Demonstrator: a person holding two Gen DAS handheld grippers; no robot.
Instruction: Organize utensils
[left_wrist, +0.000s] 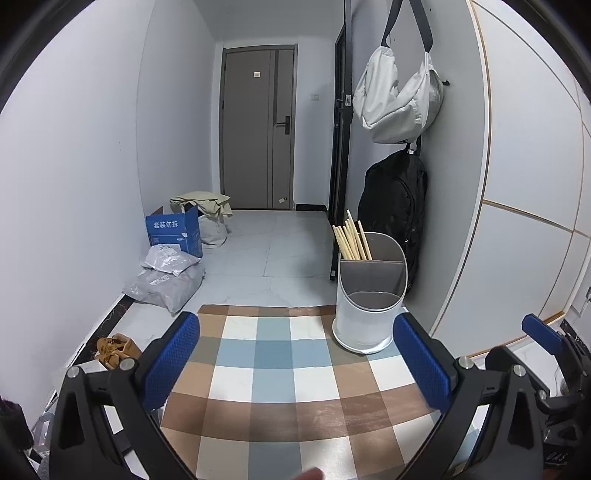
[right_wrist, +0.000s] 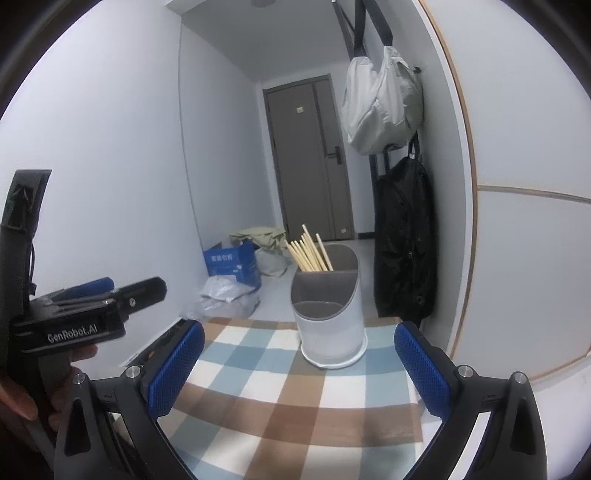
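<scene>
Chopsticks (left_wrist: 351, 240) stand as a leaning bundle in the rear compartment of the white utensil holder (left_wrist: 365, 317), which rests upright on the checked cloth (left_wrist: 273, 373) that covers your bench. In the left wrist view the holder sits right of centre, just beyond the right blue pad of your left tongs (left_wrist: 297, 363). In the right wrist view the same holder appears at centre frame, its two front compartments showing only grey lining. Your left tongs are spread wide with nothing between the pads, above the cloth. Your right tongs (right_wrist: 299, 369) are likewise spread wide and hold nothing, and the holder stands beyond the gap between their pads. In the left wrist view the right tongs enter at the lower right edge; in the right wrist view the left tongs lie at the left edge, and a hand (right_wrist: 44, 384) wraps their black body, lettered "GenRobot.AI".

Background, left wrist view: a pale grey bag (left_wrist: 399, 99) hangs at upper right, and a black backpack (left_wrist: 393, 206) hangs below it, behind the holder. A closed grey door (left_wrist: 258, 129) ends the corridor at upper centre. On the tiled floor (left_wrist: 280, 251) at centre left stand a blue carton (left_wrist: 175, 232) and grey plastic parcels (left_wrist: 166, 280), and a small brown item, too small to identify, lies at lower left.
</scene>
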